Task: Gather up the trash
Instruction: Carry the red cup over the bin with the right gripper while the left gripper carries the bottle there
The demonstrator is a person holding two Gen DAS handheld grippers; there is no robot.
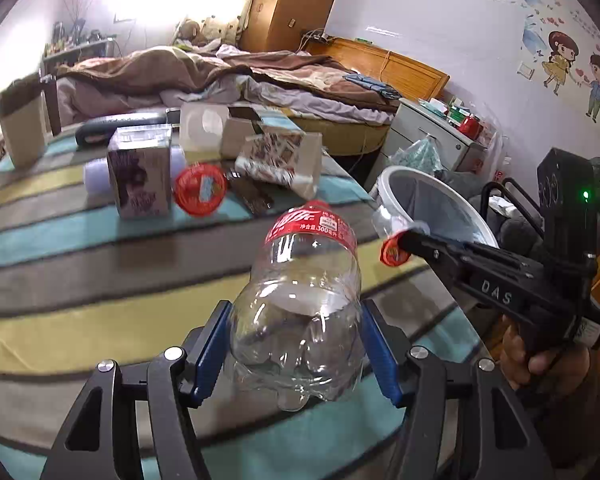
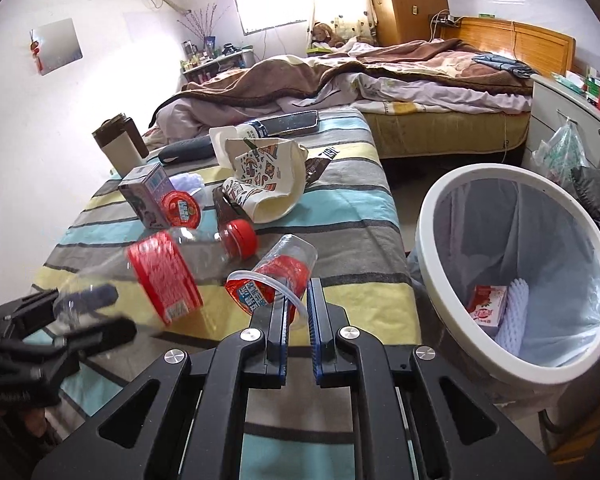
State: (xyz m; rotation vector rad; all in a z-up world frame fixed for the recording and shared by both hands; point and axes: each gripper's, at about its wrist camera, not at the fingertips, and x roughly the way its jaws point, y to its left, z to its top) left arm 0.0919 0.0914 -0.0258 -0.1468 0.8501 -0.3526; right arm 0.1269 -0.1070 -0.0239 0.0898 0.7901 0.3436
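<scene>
Left hand-held gripper (image 1: 296, 354) clamps one clear plastic bottle (image 1: 300, 304) by its base, red cap pointing away over the striped surface (image 1: 60, 248). Right hand-held gripper (image 2: 298, 300), jaws narrow, pinches the rim of one small clear cup (image 2: 278, 276) with a red foil lid, just left of the white trash bin (image 2: 440, 216). Two items lie inside that bin: a red-and-white carton (image 2: 486, 306) and white foam netting (image 2: 512, 312). Farther off on the surface sit one dark carton (image 1: 140, 172) and one second red-lidded cup (image 1: 200, 189).
</scene>
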